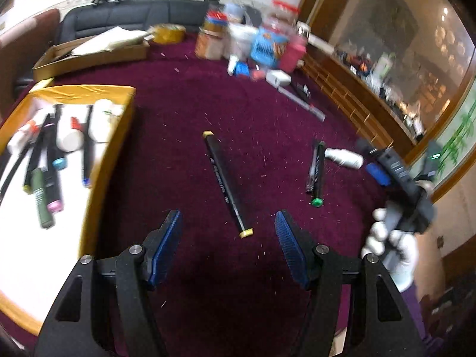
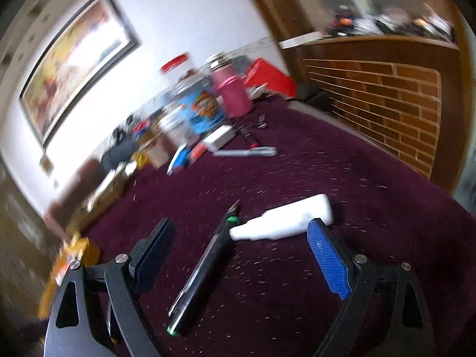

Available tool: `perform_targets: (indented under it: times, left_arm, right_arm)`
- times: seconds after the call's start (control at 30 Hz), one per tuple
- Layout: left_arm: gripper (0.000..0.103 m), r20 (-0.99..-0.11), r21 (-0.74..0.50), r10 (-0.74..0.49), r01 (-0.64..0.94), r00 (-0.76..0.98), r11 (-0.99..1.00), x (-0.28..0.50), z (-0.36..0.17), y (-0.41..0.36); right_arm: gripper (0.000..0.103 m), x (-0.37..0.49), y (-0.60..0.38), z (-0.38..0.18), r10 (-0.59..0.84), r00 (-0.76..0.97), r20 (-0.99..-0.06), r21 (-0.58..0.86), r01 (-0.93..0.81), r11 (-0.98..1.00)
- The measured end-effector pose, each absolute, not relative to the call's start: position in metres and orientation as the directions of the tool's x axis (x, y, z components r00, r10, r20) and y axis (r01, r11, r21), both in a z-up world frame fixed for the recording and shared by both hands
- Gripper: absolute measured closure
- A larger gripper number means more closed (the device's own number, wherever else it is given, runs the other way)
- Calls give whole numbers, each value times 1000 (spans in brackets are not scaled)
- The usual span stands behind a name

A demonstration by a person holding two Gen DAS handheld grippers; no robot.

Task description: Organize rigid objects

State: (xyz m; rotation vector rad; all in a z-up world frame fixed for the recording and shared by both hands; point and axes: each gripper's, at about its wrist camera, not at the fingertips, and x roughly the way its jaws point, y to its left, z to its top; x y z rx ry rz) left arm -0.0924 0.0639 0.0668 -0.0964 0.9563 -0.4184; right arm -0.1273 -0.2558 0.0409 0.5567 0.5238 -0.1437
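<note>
On the purple carpet a black marker with yellow caps (image 1: 227,184) lies just ahead of my open, empty left gripper (image 1: 229,223). To its right lie a green-capped black marker (image 1: 317,175) beside a thin pen, and a white bottle (image 1: 345,157). A yellow-rimmed tray (image 1: 101,160) at the left holds several markers and white bottles. My right gripper (image 2: 241,238) is open and empty over the green-capped marker (image 2: 202,273); the white bottle (image 2: 285,220) lies just past its right finger. The right gripper body and gloved hand show in the left wrist view (image 1: 398,196).
A clutter of jars, a pink bottle (image 2: 233,95), a blue box, a white box (image 1: 278,78) and pens lies at the far end of the carpet. A cardboard box (image 1: 89,53) and a dark sofa are at the far left. Wooden lattice wall runs along the right.
</note>
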Motion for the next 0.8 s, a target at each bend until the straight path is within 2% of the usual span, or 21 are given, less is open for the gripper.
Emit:
perform_targets:
  times: [0.3,0.4,0.47,0.53,0.63,0.8]
  left_arm:
    - [40,-840,-167,-269,249,471,954,-31,19,24]
    - [31,-821,-144,-273,281,502,949,-30,16,21]
    - [10,-804,-142,-310,343,507,929,-33,13,16]
    - [0,-816,-125,-316,387,483,914,-31,10,6]
    - [0,-841,1,-213,394,498,919,-34,6,-10]
    - [0,-838,-14,-217,377,500,926,-35,7,-6]
  right_arm:
    - [16,-113,-262,28,71,819,-569,500,276,821]
    - [16,-113,-264,25,76,811,-580,505,284,815]
    - [16,-111,-263,24,80,806,-587,502,285,817]
    - [16,-109,-264,22,81,799,-596,500,290,816]
    - [16,-107,-264,21,79,792,-606,497,299,815]
    - [16,-105,-264,19,66,776,-628,484,322,813]
